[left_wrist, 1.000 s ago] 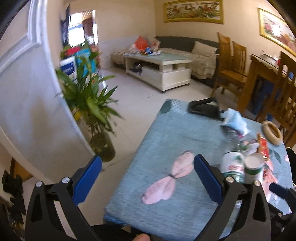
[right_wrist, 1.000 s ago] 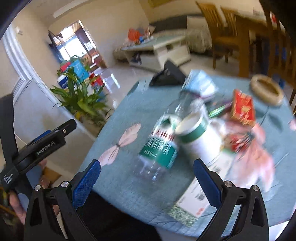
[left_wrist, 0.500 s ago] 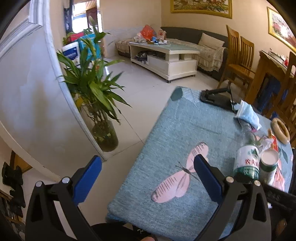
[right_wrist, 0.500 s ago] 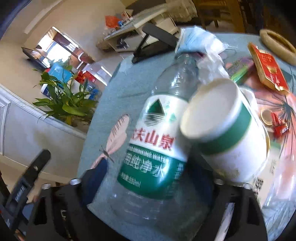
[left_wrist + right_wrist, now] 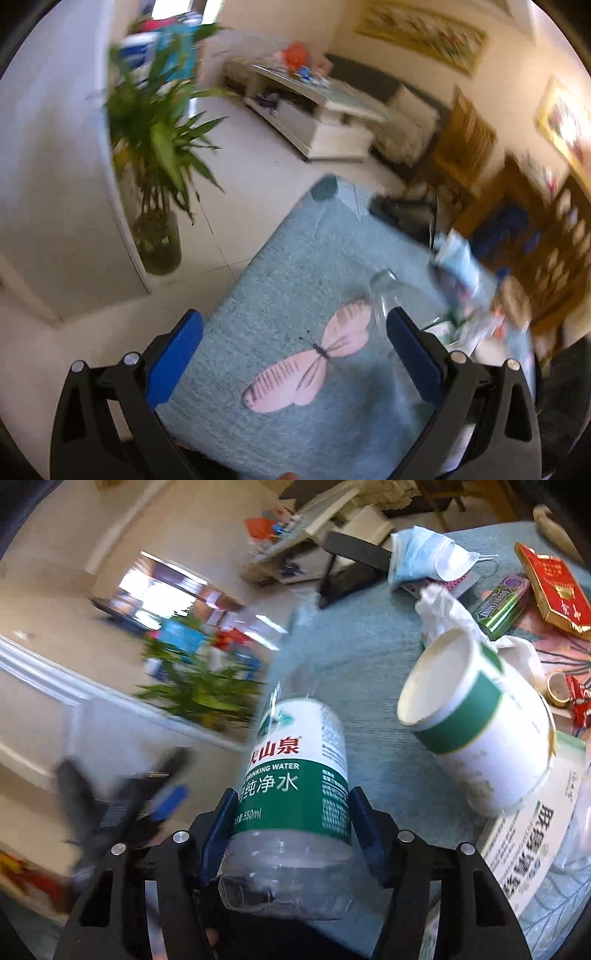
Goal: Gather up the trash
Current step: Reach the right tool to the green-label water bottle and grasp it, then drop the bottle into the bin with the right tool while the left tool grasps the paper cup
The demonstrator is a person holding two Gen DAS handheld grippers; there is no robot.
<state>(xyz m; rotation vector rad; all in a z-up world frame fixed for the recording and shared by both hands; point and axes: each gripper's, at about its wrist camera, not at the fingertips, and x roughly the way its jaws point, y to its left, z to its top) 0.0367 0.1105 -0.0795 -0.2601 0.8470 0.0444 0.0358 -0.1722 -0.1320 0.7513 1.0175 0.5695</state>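
On the blue-green tablecloth [image 5: 354, 653] with its pink butterfly [image 5: 314, 360], the right gripper [image 5: 291, 823] has its blue pads pinched on the lower body of a clear water bottle [image 5: 295, 775] with a green and white label, the bottle leaning away toward the far left. Just right of it a white paper cup [image 5: 476, 734] with a green band lies tipped, resting on a printed box [image 5: 535, 845]. Farther off lie a blue face mask [image 5: 424, 554] and a red packet [image 5: 554, 587]. The left gripper [image 5: 295, 354] hovers over the butterfly, jaws spread wide, holding nothing.
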